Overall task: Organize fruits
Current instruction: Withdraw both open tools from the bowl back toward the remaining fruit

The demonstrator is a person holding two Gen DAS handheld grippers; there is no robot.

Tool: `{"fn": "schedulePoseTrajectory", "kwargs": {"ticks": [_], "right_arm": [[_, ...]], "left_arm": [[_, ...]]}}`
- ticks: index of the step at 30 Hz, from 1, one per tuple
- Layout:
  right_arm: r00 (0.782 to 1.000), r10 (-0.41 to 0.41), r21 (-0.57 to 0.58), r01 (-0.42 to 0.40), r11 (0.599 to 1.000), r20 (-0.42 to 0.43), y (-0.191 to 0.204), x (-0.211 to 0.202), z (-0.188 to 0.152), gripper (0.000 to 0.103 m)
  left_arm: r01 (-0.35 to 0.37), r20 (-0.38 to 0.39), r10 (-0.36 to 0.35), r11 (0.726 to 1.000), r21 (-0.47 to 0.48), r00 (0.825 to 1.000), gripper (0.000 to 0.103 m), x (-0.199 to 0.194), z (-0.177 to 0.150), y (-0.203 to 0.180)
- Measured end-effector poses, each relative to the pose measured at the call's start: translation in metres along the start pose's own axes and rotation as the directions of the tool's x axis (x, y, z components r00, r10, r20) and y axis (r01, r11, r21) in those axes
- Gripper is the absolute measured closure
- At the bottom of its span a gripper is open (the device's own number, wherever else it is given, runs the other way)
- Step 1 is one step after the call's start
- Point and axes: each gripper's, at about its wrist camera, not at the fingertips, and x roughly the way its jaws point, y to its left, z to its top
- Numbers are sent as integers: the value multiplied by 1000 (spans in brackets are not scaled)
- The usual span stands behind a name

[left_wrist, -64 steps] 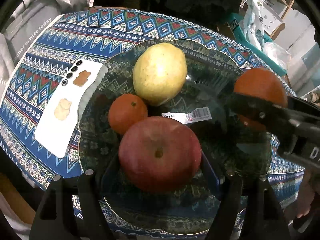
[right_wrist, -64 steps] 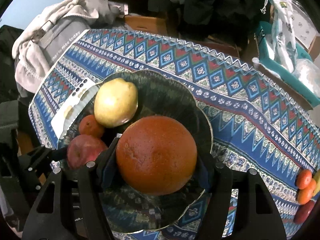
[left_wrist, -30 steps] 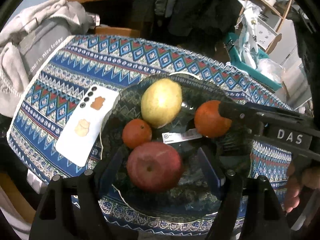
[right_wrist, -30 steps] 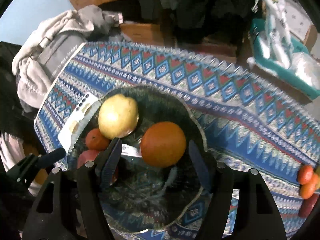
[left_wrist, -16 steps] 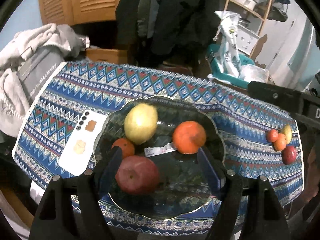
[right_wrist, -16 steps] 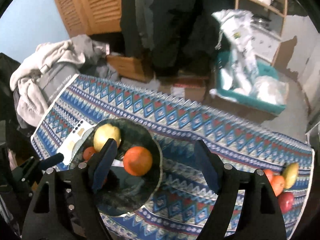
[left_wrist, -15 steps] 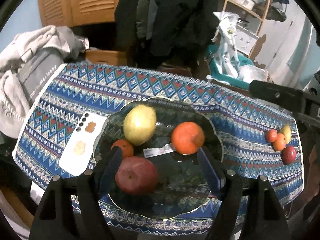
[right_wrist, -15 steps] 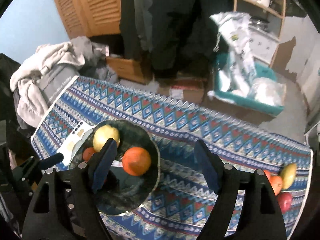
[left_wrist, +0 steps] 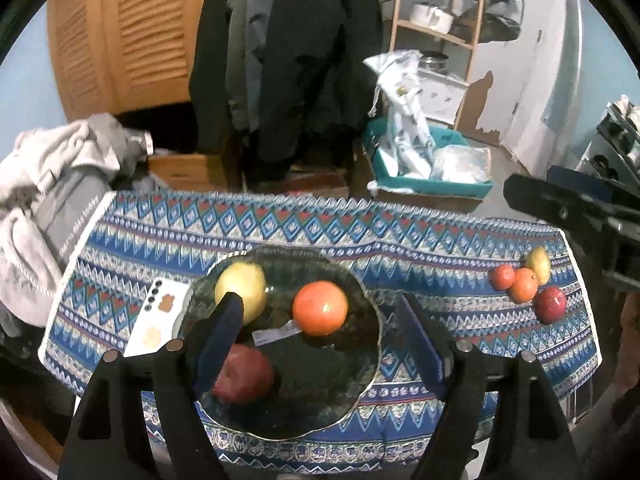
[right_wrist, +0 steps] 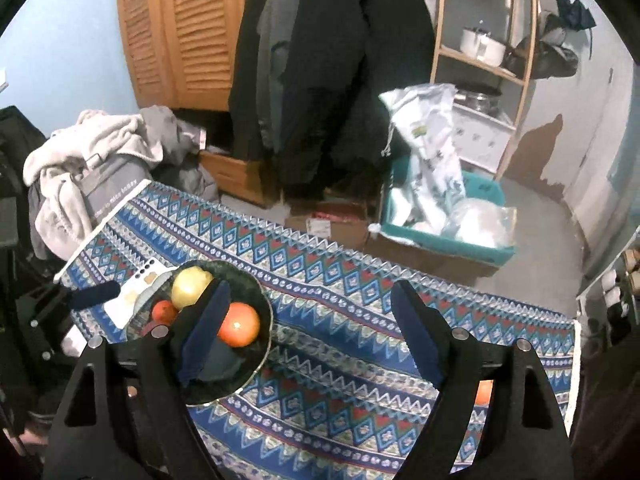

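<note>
A dark glass plate (left_wrist: 360, 380) on the patterned tablecloth holds a yellow fruit (left_wrist: 240, 284), a big orange (left_wrist: 320, 308) and a red apple (left_wrist: 244, 374). My left gripper (left_wrist: 320, 302) hangs high above the plate. Its jaws are opening with nothing gripped. My right gripper (right_wrist: 310, 288) is also raised, over the cloth right of the plate (right_wrist: 264, 344). Its jaws are opening too and are empty. The big orange (right_wrist: 239, 324) and a small orange (right_wrist: 164, 311) lie on the plate. Several small fruits (left_wrist: 524, 284) sit at the table's right end.
A white phone (left_wrist: 158, 312) lies left of the plate. Grey clothes (left_wrist: 44, 208) are piled off the table's left end. Behind the table stand a teal crate (left_wrist: 432, 184) with bags, hanging dark coats and a wooden shelf.
Both grippers rose and drew back from the plate, so the whole table shows. The right gripper let go of the big orange, which rests on the plate, and its jaws widened.
</note>
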Motion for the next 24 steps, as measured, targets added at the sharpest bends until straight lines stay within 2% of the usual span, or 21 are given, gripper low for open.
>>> {"fn": "schedulePoseTrajectory", "kwargs": {"ticks": [6,12,24], "right_arm": [[999,-22,4,22,1000,45,-17,-25,-7,17],[996,-48,31,45,998,73,-38,-46,-17,17],[987,-147,90,141,986,64,-83,-59,-42,17]], "left_arm": [[-6,58,2,999,54,998,18,-20,9,-22],[15,98,-25,994,105,995,17,-36,14,-47],[55,90,-71,984,170,993,17,-40,14,-89]]}}
